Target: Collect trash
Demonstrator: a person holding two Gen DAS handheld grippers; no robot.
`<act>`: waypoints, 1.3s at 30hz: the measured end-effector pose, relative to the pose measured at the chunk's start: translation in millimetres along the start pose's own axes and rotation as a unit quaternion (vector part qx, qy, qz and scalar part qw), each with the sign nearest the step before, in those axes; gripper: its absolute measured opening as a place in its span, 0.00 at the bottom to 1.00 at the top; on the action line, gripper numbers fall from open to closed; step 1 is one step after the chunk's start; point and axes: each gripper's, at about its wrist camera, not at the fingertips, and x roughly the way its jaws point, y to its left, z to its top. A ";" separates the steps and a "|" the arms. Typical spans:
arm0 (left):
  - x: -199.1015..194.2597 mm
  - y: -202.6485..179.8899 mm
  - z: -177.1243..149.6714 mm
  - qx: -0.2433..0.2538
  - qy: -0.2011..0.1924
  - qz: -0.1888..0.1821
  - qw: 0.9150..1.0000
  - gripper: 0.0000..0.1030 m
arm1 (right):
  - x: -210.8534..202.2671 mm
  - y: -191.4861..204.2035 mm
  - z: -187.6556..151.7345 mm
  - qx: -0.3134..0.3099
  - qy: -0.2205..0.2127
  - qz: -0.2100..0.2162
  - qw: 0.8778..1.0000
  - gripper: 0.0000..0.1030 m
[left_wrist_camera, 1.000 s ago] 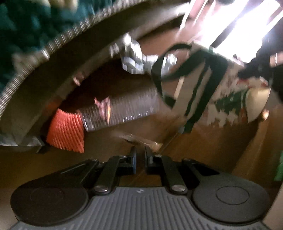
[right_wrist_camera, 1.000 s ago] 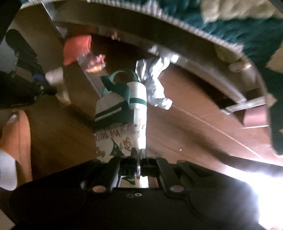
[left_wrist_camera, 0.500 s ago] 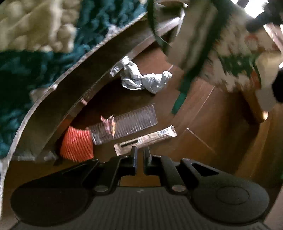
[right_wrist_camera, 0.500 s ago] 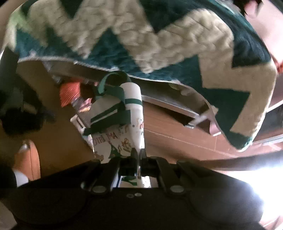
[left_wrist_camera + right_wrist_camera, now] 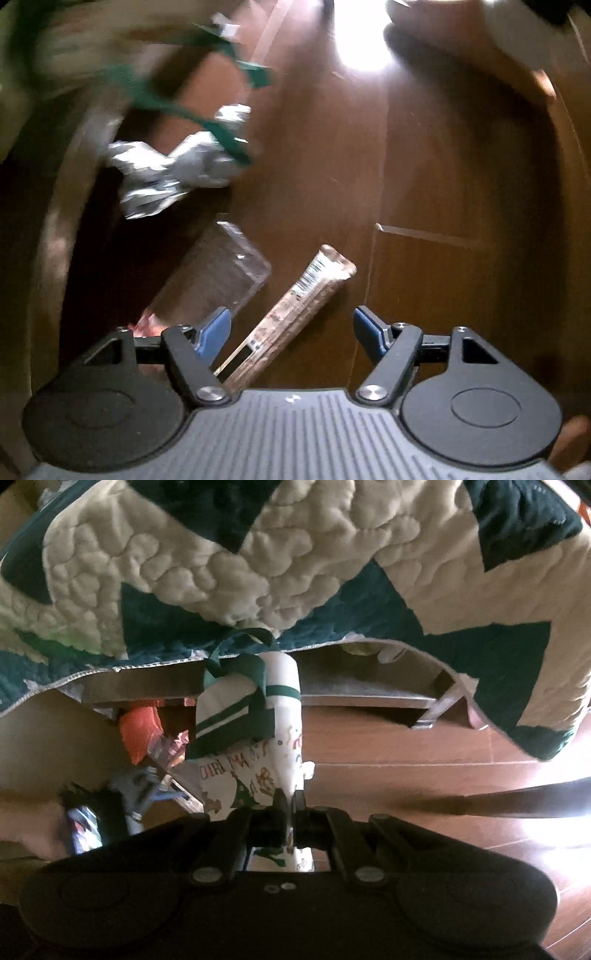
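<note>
**Jaws spreading over the snack wrapper, gift bag pinched and waiting**

Left gripper pointing steeply down at the wooden floor, blue pads opening wide, nothing pressed between them yet. Long brown snack wrapper lying flat on the floor, running from 7 o'clock up toward 1 o'clock, its near end tucked close to the left pad. Clear plastic bottle just beside it at 10 o'clock, crumpled foil farther off at 11, under blurred green bag handles.

Over in the right wrist view: right gripper pressed together on the edge of a Christmas-print gift bag, which hangs out toward 12 o'clock, below a green-and-cream quilt. Orange net at 10 o'clock of the bag.

Risks, judged from here: wrapper off-centre, hugging the left pad, so a straight close could nudge it aside or clip the bottle instead. Flat, thin film on hard floor, likely to slip out under the pads. Bag held by its edge only, mouth possibly sagging shut at drop time. Motion blur suggests a fast hand; overshoot possible.
</note>
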 end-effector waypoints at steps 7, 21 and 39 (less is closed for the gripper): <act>27.6 9.0 -6.3 0.000 0.025 -0.032 0.999 0.70 | 5.2 3.6 -2.2 0.011 0.019 0.022 1.000 0.02; 30.2 11.9 -5.1 -0.001 0.007 -0.068 0.998 0.34 | 10.4 -3.3 -1.5 0.025 0.022 0.012 0.999 0.03; -50.2 55.2 -15.7 -0.236 0.009 -0.116 0.965 0.16 | -1.1 -3.2 -4.8 0.017 -0.003 -0.016 1.000 0.02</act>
